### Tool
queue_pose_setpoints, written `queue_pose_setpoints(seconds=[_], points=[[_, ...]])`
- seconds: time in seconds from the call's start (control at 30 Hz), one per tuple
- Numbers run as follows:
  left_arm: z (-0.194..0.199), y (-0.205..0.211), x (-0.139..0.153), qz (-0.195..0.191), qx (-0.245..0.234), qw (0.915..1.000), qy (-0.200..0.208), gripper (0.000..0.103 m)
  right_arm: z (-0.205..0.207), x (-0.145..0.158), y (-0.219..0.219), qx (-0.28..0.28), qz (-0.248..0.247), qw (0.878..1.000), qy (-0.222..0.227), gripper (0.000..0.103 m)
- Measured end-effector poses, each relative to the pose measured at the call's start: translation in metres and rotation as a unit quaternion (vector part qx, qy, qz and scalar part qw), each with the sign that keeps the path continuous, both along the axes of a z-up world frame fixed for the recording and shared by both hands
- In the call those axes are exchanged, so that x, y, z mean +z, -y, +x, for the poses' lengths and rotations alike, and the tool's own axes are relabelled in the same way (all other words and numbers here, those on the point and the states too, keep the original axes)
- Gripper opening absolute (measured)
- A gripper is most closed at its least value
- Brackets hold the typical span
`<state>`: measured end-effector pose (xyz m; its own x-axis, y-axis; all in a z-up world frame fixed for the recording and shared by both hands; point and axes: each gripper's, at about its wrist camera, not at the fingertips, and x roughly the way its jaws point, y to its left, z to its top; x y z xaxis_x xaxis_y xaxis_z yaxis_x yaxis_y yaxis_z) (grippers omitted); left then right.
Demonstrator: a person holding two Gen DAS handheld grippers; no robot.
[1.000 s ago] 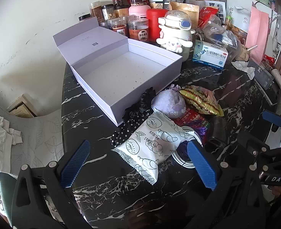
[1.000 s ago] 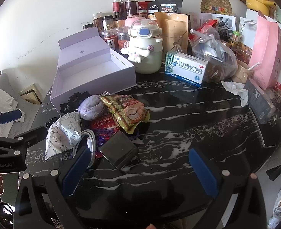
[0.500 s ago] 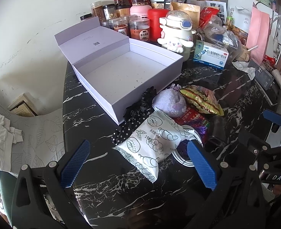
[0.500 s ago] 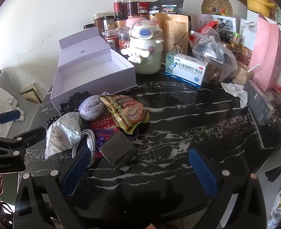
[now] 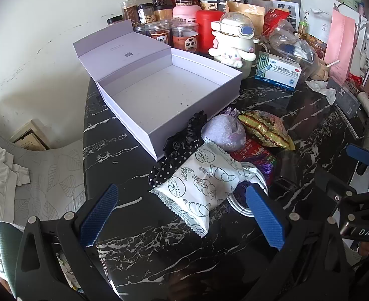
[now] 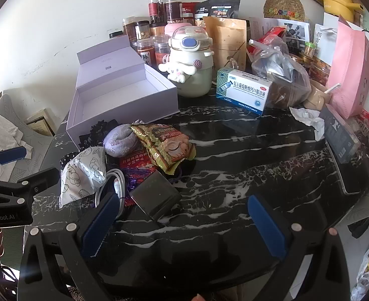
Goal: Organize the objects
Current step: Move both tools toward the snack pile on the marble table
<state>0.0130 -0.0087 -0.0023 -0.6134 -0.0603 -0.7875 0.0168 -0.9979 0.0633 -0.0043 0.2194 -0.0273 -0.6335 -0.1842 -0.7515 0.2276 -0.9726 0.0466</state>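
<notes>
An open, empty lilac box (image 5: 159, 95) sits on the black marble table, also in the right wrist view (image 6: 124, 100). In front of it lies a pile: a white snack packet (image 5: 199, 188), a black scrunchie (image 5: 184, 138), a purple pouch (image 5: 224, 133), a gold snack bag (image 5: 264, 130), a white cable (image 5: 244, 200) and a dark box (image 6: 155, 198). My left gripper (image 5: 182, 213) is open just short of the white packet. My right gripper (image 6: 182, 223) is open and empty, near the dark box.
Jars (image 5: 184, 35), a white character bottle (image 6: 189, 60), a medicine box (image 6: 243, 90), bags and a pink paper bag (image 6: 347, 70) crowd the back of the table. A tablet (image 6: 347, 165) lies at the right edge. A chair with cloth (image 5: 9, 170) stands left.
The left gripper has shifted slightly; the box and pile sit a little to the right in its view. The right gripper is nearly still. Nothing was grasped.
</notes>
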Motion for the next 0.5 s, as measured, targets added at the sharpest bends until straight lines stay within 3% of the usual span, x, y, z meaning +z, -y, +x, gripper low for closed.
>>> queue_pose_setpoints(seconds=[0.5], points=[[0.0043, 0.0028, 0.0011, 0.001, 0.002, 1.0, -0.002, 0.102, 0.0097, 0.0006, -0.0016, 0.0, -0.002, 1.0, -0.006, 0.103]])
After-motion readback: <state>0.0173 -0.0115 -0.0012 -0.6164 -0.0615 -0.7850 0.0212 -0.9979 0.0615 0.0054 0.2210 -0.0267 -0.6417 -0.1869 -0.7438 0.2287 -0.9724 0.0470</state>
